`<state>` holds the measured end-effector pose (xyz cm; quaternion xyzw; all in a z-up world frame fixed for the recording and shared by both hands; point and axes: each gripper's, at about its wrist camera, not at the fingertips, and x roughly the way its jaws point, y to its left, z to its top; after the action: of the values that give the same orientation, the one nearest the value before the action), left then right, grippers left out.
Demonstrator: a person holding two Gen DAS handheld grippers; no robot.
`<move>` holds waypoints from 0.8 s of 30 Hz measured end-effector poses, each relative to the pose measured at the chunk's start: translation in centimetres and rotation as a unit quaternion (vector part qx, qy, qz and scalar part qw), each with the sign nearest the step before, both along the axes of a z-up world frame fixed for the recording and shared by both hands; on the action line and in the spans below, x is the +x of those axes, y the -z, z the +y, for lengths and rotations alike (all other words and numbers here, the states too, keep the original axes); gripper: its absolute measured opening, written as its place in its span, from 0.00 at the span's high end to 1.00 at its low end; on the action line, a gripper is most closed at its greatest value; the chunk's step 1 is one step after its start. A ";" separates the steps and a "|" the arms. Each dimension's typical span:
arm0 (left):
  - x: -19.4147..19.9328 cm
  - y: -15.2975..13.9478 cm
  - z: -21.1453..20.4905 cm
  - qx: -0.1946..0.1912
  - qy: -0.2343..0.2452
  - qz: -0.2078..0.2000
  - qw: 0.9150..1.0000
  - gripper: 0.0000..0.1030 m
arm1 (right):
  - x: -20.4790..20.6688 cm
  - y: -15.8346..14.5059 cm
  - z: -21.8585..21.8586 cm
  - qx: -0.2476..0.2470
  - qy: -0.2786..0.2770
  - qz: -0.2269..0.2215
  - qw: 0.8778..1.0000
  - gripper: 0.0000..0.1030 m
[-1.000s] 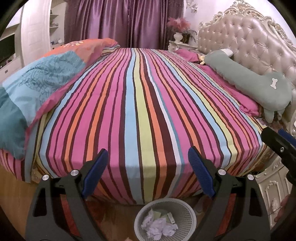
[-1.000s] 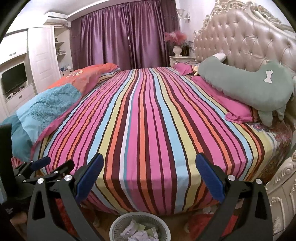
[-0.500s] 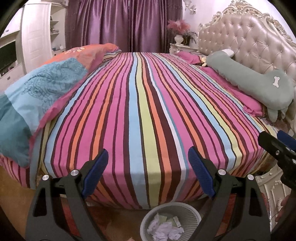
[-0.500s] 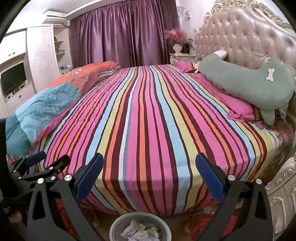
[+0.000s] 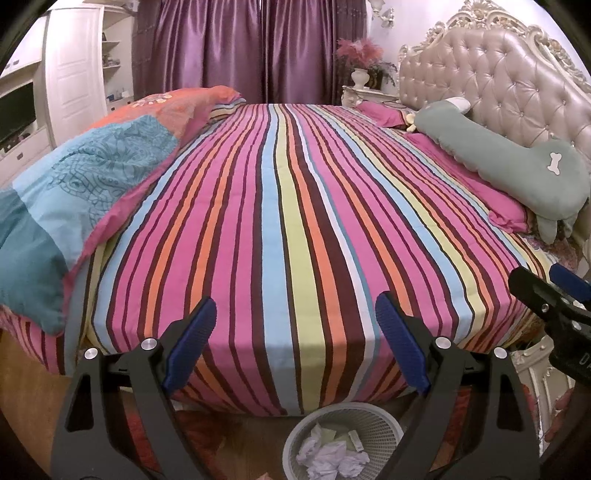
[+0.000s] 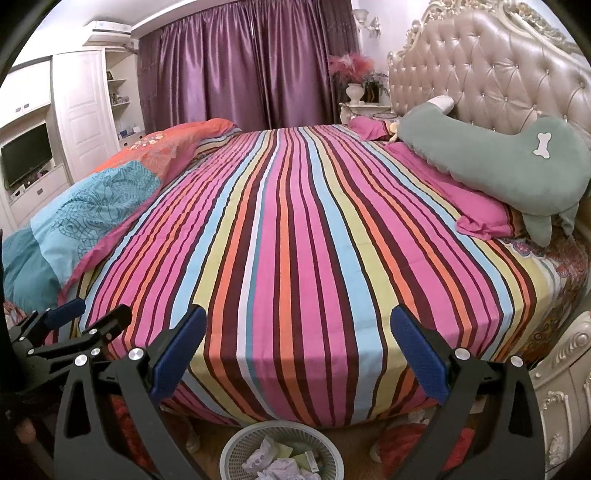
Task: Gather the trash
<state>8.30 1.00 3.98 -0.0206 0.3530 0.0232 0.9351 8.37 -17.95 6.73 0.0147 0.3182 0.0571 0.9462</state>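
1. The white mesh wastebasket [image 5: 343, 439] stands on the wooden floor at the foot edge of the bed and is cut off by the bottom of both views; only its near-bed rim and part of the inside show.
2. Crumpled white paper [image 5: 328, 458] lies inside the wastebasket with a few pale green and white scraps; what the scraps are is hard to make out.
3. The striped bedspread [image 5: 295, 229] shows no loose litter on the part in view; its left side is covered by a blue and orange duvet [image 5: 92, 177].
4. The left gripper [image 5: 295, 332] hangs over the bed's edge above the basket, its blue pads wide apart with nothing between them.
5. The right gripper [image 6: 297, 343] is likewise spread wide and holds nothing.
6. The left wrist view catches only a fragment of the right gripper at its right edge, and the right wrist view catches the left gripper's blue tips at its lower left.
7. A fingertip of the person shows at the lower right rim of the left wrist view, mostly cut off.
8. Only the right wrist view shows the television [image 6: 26, 162] in the white cabinet and the air conditioner [image 6: 110, 27] near the ceiling.
9. A green plush pillow [image 6: 498, 162] leans at the tufted headboard [image 6: 480, 66]; it bears a white bone patch, no lettering.
10. A letter on the right gripper's body in the left wrist view is too cut off to read.
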 end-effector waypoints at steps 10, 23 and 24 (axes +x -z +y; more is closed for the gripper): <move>-0.2 -0.4 -0.2 0.003 0.005 -0.001 1.000 0.17 | 0.0 0.1 -0.1 0.003 0.001 0.002 1.000 0.07; -0.3 -1.1 0.4 0.015 -0.015 -0.023 1.000 0.09 | 0.1 0.1 0.0 0.005 0.001 0.004 1.000 0.07; -0.2 -1.2 0.5 0.012 -0.013 -0.022 1.000 0.09 | 0.1 0.2 0.0 0.005 0.002 0.004 1.000 0.07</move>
<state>8.06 1.53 5.17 -0.0147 0.3316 0.0385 0.9425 8.46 -18.00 6.56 0.0203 0.3220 0.0571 0.9448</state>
